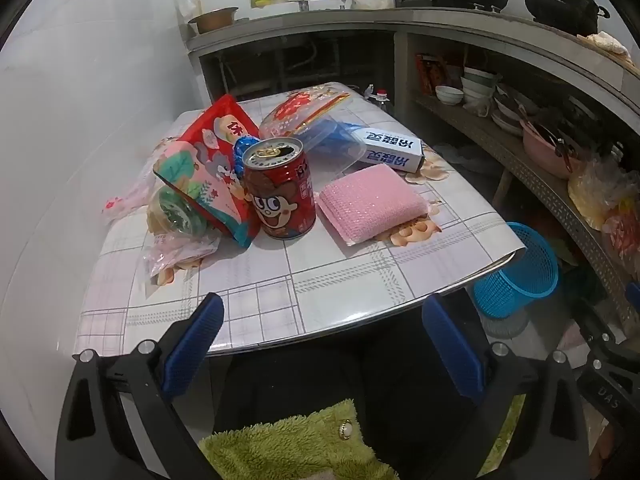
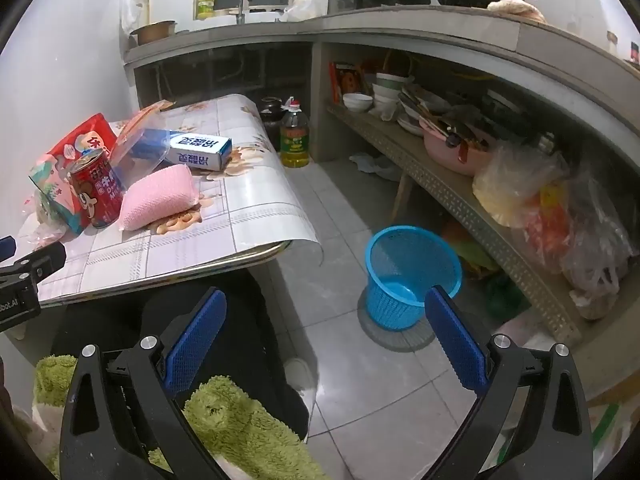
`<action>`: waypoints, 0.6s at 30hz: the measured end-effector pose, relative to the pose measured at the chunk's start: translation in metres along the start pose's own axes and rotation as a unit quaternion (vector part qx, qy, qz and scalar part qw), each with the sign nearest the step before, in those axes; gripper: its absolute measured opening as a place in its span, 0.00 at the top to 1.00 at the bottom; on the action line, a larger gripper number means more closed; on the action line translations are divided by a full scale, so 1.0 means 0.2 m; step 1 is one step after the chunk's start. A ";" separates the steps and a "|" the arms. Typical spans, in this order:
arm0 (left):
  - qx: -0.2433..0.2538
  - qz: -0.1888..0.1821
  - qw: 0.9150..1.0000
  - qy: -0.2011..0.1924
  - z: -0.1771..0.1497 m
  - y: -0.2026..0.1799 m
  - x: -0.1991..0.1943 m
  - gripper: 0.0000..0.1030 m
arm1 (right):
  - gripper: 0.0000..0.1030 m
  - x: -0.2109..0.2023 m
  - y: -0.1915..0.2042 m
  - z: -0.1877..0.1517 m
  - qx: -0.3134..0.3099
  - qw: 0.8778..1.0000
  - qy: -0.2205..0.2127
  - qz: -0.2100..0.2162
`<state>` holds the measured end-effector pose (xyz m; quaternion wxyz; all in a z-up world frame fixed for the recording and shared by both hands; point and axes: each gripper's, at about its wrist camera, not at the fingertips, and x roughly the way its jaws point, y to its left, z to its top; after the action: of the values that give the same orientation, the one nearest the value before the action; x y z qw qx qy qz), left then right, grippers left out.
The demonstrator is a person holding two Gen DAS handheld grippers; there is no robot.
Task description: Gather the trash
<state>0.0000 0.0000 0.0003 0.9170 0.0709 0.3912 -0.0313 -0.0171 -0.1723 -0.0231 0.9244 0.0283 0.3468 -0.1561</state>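
Note:
On the table stands an opened red drink can with a cartoon face. To its left lean red and pink snack bags over crumpled wrappers. A pink sponge lies to the can's right, and behind it a blue-and-white box and a clear plastic tray. My left gripper hangs open at the table's near edge, empty. My right gripper is open over the floor, short of a blue mesh basket. The can and sponge show at the right wrist view's left.
A concrete counter with pots and a sink runs behind and to the right, with a shelf of bowls and plastic bags beneath it. An oil bottle stands on the tiled floor past the table. Green fleece and dark clothing lie below both grippers.

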 end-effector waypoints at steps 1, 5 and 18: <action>0.000 0.000 1.000 0.000 0.00 0.00 0.00 0.05 | 0.07 0.00 0.00 0.00 0.000 1.000 0.000 0.000; -0.002 -0.002 1.000 0.000 0.00 0.00 0.00 0.05 | 0.07 -0.01 0.00 0.00 0.001 1.000 0.000 0.001; -0.013 -0.005 1.000 0.004 0.00 0.03 0.01 0.05 | 0.07 -0.01 0.01 0.01 0.000 1.000 -0.002 0.001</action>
<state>0.0016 0.0065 -0.0001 0.9160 0.0571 0.3960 -0.0308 -0.0167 -0.1708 -0.0215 0.9253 0.0287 0.3449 -0.1551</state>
